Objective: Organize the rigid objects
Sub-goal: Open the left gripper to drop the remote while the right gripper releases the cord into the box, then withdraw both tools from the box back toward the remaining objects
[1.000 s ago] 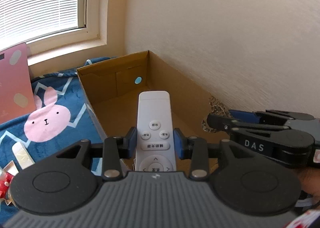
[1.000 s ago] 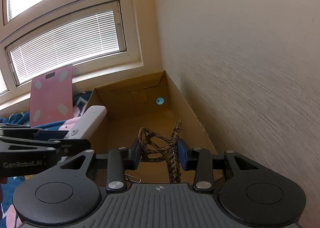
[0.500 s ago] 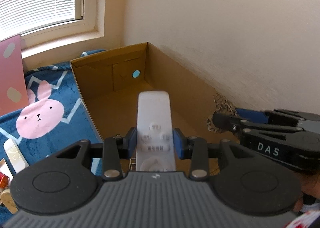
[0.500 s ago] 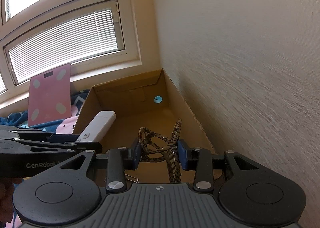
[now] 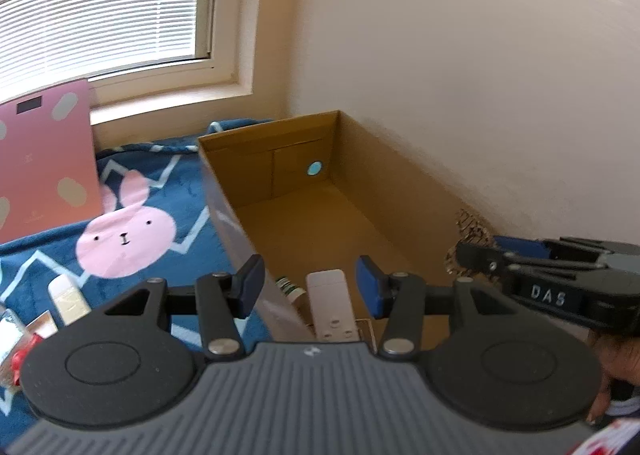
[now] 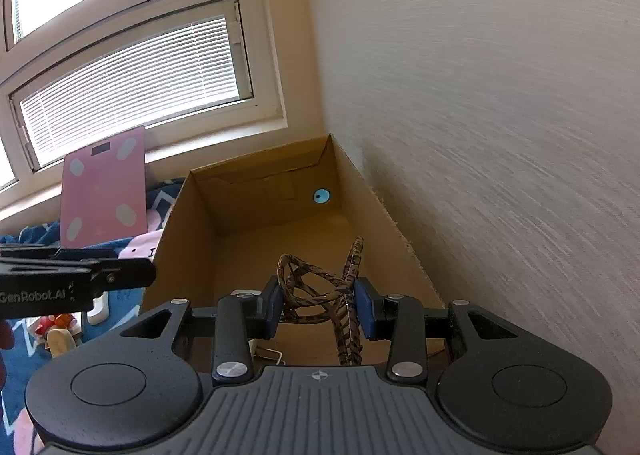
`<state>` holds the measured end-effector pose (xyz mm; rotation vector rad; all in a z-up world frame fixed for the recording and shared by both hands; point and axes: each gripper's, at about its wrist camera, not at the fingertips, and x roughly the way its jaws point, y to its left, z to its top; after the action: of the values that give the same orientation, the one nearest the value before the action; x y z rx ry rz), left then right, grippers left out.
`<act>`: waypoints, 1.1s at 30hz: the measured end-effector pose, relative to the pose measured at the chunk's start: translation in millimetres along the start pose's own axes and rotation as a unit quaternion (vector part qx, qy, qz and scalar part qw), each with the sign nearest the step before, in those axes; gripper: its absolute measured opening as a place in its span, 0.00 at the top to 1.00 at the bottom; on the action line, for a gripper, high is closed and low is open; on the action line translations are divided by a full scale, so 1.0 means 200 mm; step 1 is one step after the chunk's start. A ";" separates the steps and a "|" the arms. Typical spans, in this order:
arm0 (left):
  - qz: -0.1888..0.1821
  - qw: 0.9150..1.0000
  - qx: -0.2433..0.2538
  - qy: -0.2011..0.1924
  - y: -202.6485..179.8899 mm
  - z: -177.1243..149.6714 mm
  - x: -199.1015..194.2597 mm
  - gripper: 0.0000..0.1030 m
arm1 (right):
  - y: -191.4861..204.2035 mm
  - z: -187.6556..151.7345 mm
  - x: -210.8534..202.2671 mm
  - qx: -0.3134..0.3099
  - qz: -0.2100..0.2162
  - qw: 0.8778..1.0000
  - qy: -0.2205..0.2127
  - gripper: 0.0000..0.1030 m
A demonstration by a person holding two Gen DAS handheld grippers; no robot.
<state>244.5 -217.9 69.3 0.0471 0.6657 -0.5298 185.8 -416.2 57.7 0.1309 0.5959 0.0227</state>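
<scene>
The white remote [image 5: 331,305] lies inside the cardboard box [image 5: 400,191], near its front end, with its long axis running along the length of the box, away from the camera toward the far wall that bears a round blue sticker [image 5: 315,167]. Its near end is hidden behind the body of the left claw [image 5: 310,287], so only the far part and a few buttons show. The left claw's jaws are opening, and the pads stand well clear of the remote, which sits lower down in the gap between them without being touched. A small dark-capped item [image 5: 289,287] lies just beside the remote against the box's left wall; what it is cannot be made out. The right claw [image 6: 316,305] is clamped on a brown patterned strap [image 6: 320,287], looped and tangled, with one end sticking up toward the far right corner of the box; its lower part is cut off by the claw body. Outside the box, a blue rabbit-print blanket [image 5: 132,231] carries small packets [image 5: 68,297] at the left edge, blurred and partly cropped. A pink scale [image 6: 103,191] leans below the window.
</scene>
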 end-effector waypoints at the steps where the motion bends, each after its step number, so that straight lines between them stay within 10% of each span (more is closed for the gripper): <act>1: 0.002 1.000 -0.002 0.001 0.01 -0.01 0.00 0.56 | 0.00 0.00 0.00 -0.001 0.000 1.000 0.000 0.66; 16: 0.018 1.000 -0.008 -0.005 0.05 -0.05 -0.04 0.56 | 0.06 -0.01 0.05 -0.007 0.007 1.000 0.004 0.66; 21: 0.027 0.999 -0.017 -0.008 0.11 -0.08 -0.09 0.51 | 0.08 -0.02 0.02 -0.002 -0.001 1.000 -0.005 0.38; 33: 0.070 0.996 -0.045 -0.018 0.29 -0.25 -0.34 0.32 | 0.31 -0.13 -0.16 -0.015 -0.006 1.000 -0.004 0.35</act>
<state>197.8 -126.2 63.7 -0.0014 0.6445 -0.3653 145.4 -354.1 63.2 0.0980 0.5884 0.0193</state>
